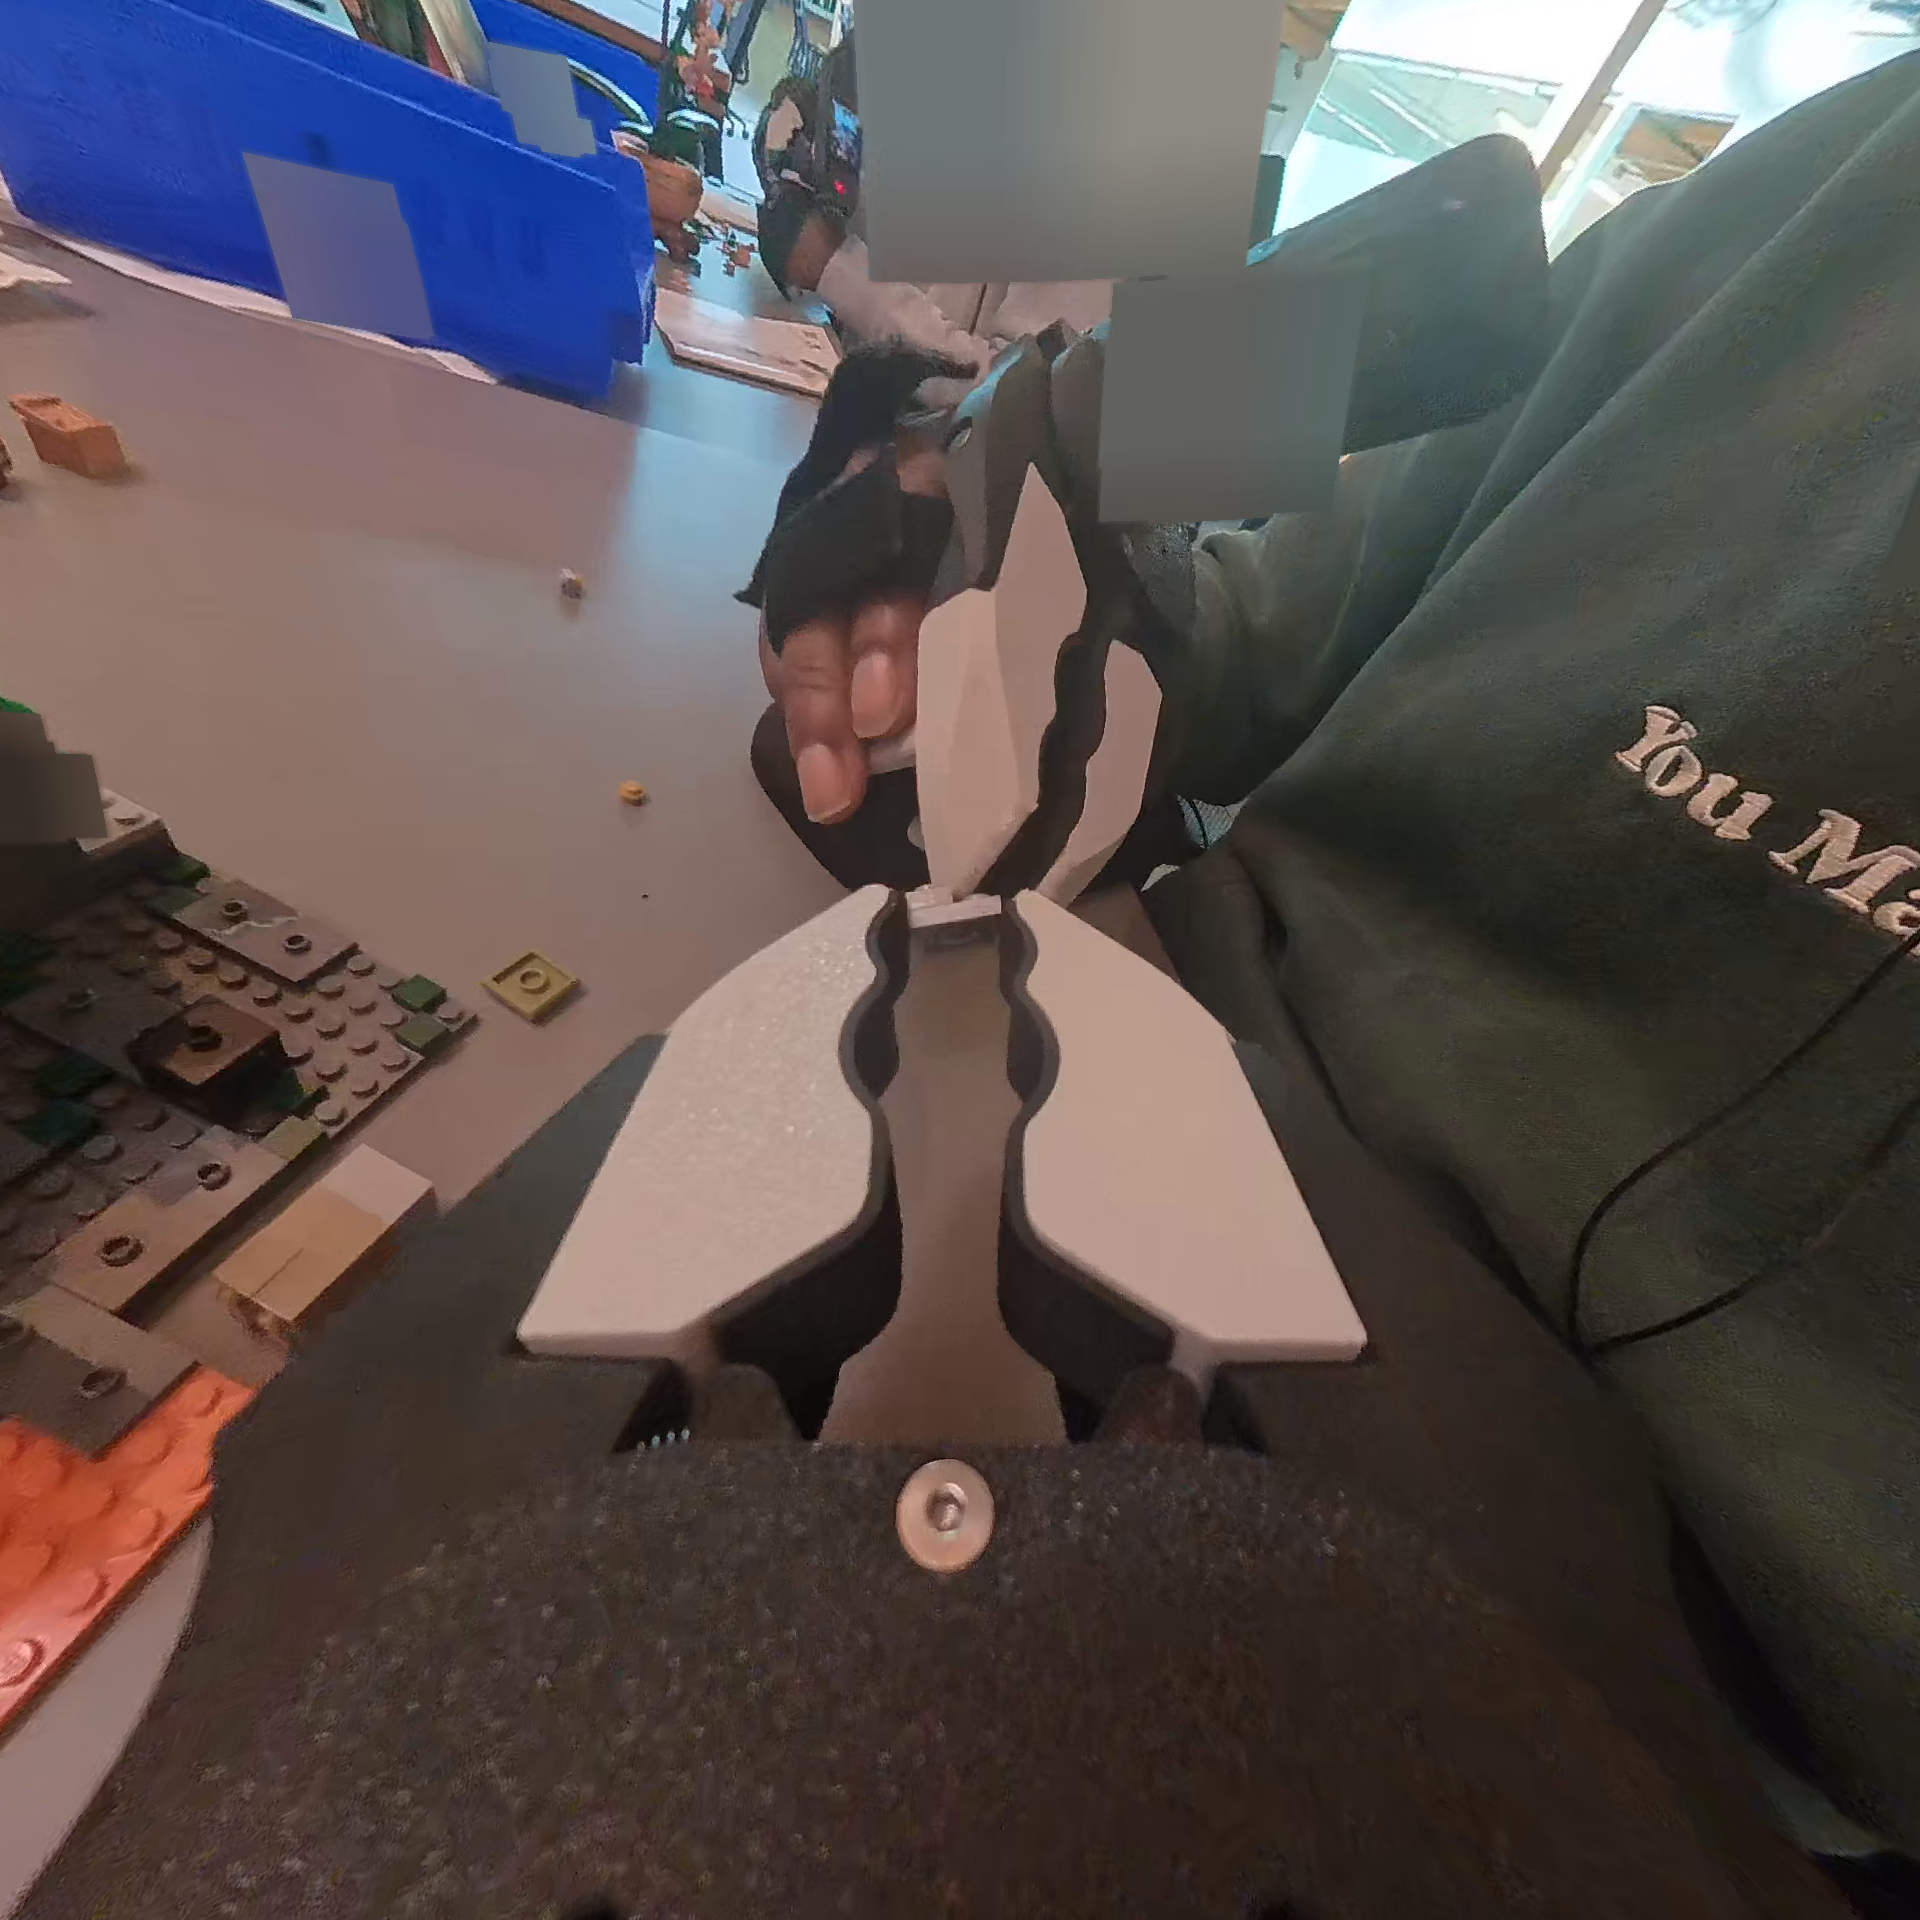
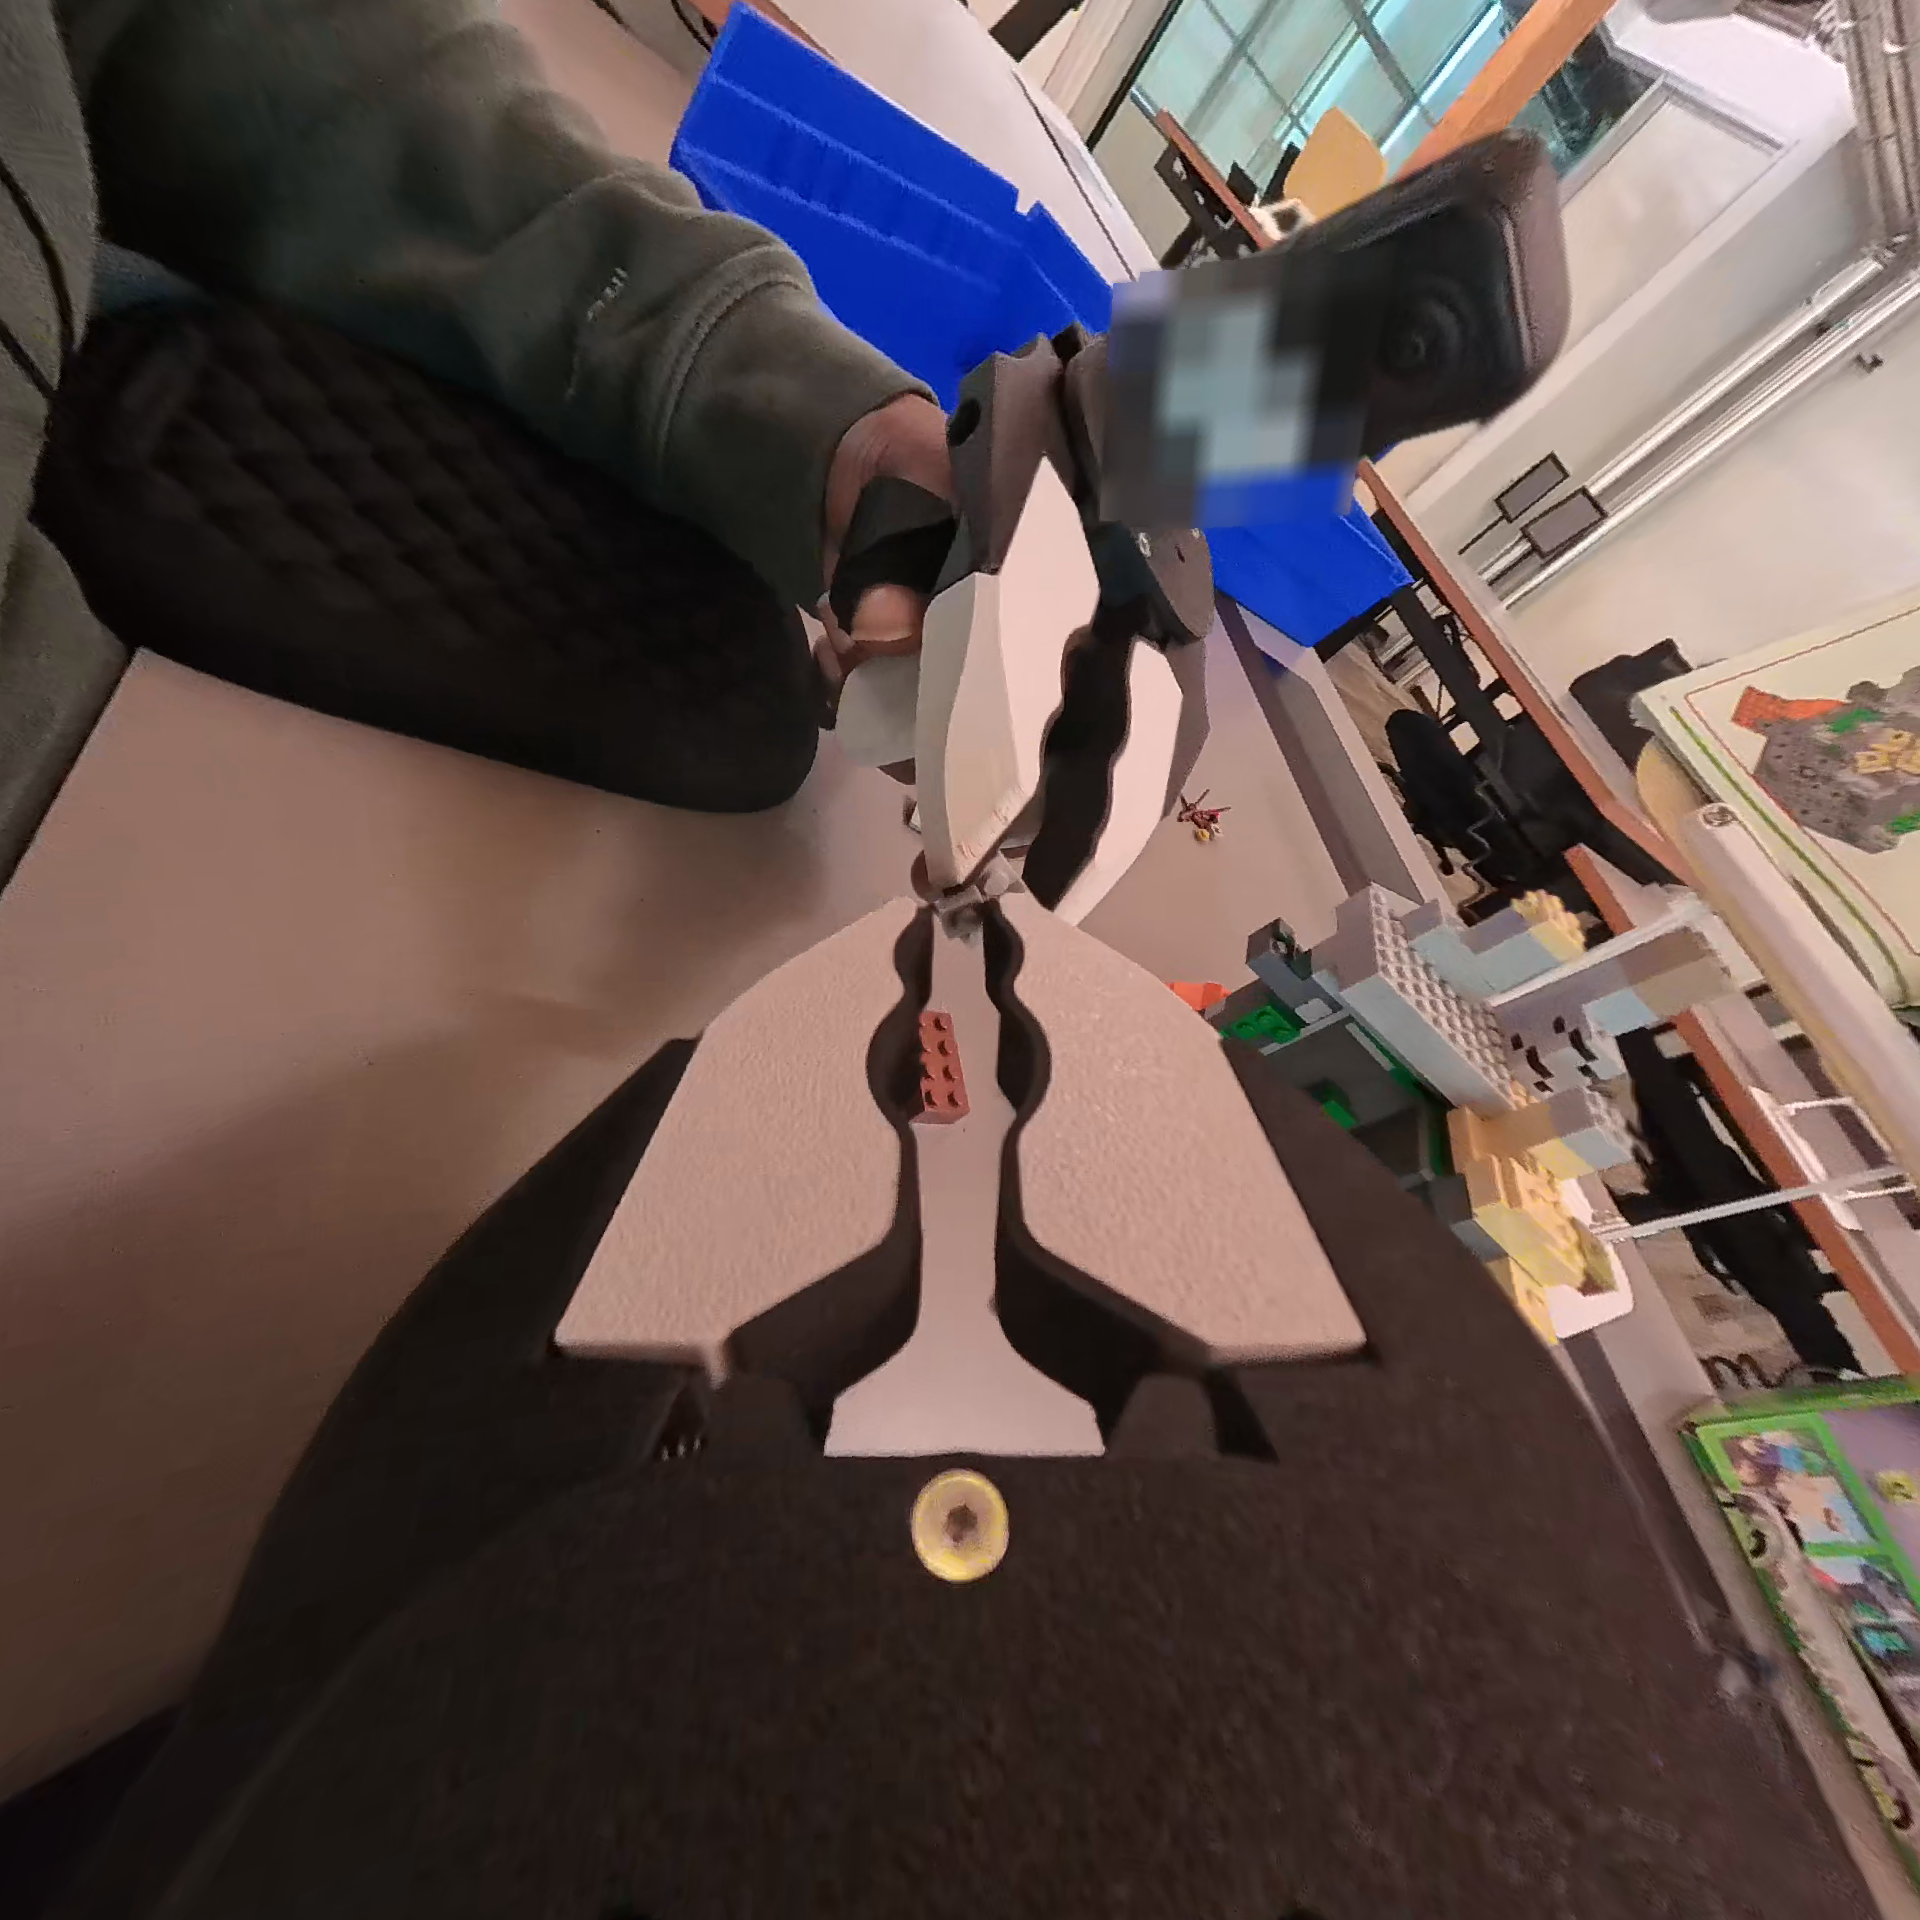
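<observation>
My left gripper (image 1: 954,923) is shut on a small flat grey brick piece (image 1: 954,912) held above the table. My right gripper (image 1: 971,885) comes in from above and meets it tip to tip, its fingertips on the same small grey piece or one joined to it. In the right wrist view my right gripper (image 2: 958,927) is nearly closed on the small grey piece (image 2: 956,914), and the left gripper (image 2: 971,883) points down onto it. A hand in a black fingerless glove (image 1: 831,707) holds the right gripper. A brown brick (image 2: 940,1070) lies on the table below the fingers.
A grey studded brick build (image 1: 208,1018) with an orange plate (image 1: 73,1538) and a tan brick (image 1: 312,1247) sits left. A yellow-green tile (image 1: 530,985) and tiny loose pieces lie on the table. Blue bins (image 1: 312,156) stand behind. A tall brick model (image 2: 1455,1060), a booklet and a box are at right. A green sweatshirt (image 1: 1558,831) is close. The grippers are tip to tip, or close to it. The yellow-green tile (image 1: 530,985) is about 11 cm from my left fingertips.
</observation>
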### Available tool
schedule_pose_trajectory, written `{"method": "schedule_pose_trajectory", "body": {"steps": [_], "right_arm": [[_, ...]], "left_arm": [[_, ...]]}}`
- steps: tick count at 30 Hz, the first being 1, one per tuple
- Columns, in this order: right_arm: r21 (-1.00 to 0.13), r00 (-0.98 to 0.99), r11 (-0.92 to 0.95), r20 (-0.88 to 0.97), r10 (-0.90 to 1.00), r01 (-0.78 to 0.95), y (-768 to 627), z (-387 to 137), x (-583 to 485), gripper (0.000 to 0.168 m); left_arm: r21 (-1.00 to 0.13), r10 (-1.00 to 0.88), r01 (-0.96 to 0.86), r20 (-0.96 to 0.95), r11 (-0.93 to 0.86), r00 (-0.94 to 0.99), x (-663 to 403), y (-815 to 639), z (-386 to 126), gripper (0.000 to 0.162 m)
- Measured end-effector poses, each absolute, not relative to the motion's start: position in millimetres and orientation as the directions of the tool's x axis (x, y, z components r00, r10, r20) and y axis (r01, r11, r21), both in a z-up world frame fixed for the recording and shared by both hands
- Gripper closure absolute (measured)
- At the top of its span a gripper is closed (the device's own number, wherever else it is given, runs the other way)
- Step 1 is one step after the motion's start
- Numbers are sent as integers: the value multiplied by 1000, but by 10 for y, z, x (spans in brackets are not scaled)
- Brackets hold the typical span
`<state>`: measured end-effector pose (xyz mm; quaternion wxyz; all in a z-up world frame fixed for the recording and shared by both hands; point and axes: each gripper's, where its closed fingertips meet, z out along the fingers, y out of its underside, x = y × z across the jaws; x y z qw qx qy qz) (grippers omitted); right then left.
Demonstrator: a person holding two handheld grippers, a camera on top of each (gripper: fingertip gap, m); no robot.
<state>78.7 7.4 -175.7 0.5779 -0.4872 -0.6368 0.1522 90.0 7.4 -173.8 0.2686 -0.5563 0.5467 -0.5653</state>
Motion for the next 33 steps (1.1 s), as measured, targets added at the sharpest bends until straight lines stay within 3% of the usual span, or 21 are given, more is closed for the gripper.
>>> {"method": "schedule_pose_trajectory", "body": {"steps": [7, 16, 18, 20, 28, 33], "right_arm": [[-665, 151, 486, 664, 733, 567, 157, -1847, 785, 161], [-788, 289, 323, 521, 803, 524, 316, -1820, 833, 163], [-826, 392, 295, 504, 770, 481, 477, -1660, 971, 168], [-843, 383, 284, 475, 793, 457, 458, -1633, 971, 168], [-837, 323, 342, 494, 807, 426, 326, -1655, 939, 168], [-816, 291, 392, 533, 794, 425, 255, -1642, 881, 155]], "left_arm": [[-889, -914, -354, 367, -289, -174, 898, 134, -1829, 145], [-916, -962, -347, 252, -203, -103, 864, 240, -1808, 145], [-896, -950, -425, 232, -127, -206, 874, -6, -1939, 145], [-865, -975, -500, 145, -42, -169, 986, -27, -2140, 145], [-932, -975, -322, 202, -164, -91, 906, 241, -1777, 145], [-919, -933, -256, 340, -302, -120, 909, 255, -1664, 146]]}}
